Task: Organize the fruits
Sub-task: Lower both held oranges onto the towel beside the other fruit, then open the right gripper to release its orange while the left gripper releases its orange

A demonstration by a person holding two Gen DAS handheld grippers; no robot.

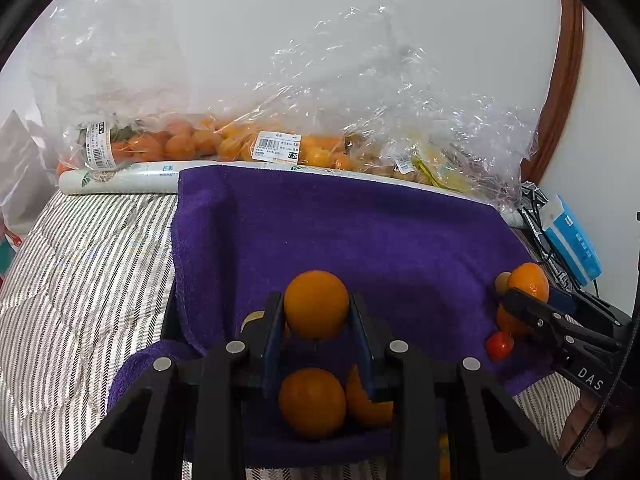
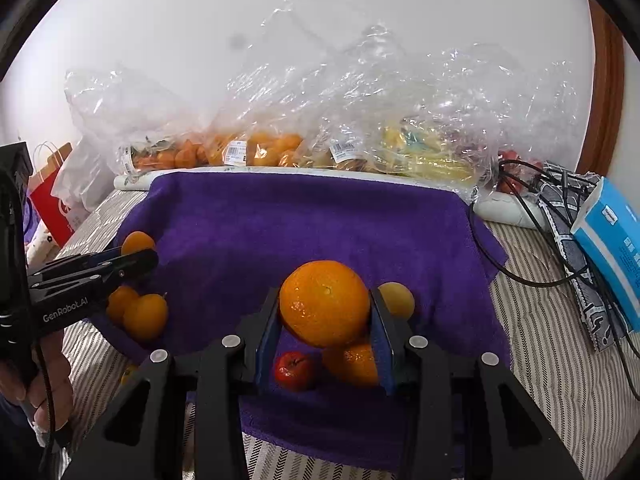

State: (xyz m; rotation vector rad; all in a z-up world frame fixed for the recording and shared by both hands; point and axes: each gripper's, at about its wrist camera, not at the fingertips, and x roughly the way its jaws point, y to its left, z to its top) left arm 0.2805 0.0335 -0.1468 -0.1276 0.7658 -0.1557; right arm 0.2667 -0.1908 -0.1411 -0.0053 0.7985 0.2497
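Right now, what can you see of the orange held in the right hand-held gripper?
The large orange is round, bright and glossy with dimpled peel, showing no damage. It sits clamped between the blue pads of the right hand-held gripper, lifted above the purple towel. A small red fruit and another orange lie below it.

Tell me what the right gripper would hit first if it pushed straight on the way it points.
The right gripper, shut on a large orange, points down at the purple towel. Bare towel lies ahead, so it would likely land there first; depth is hard to judge.
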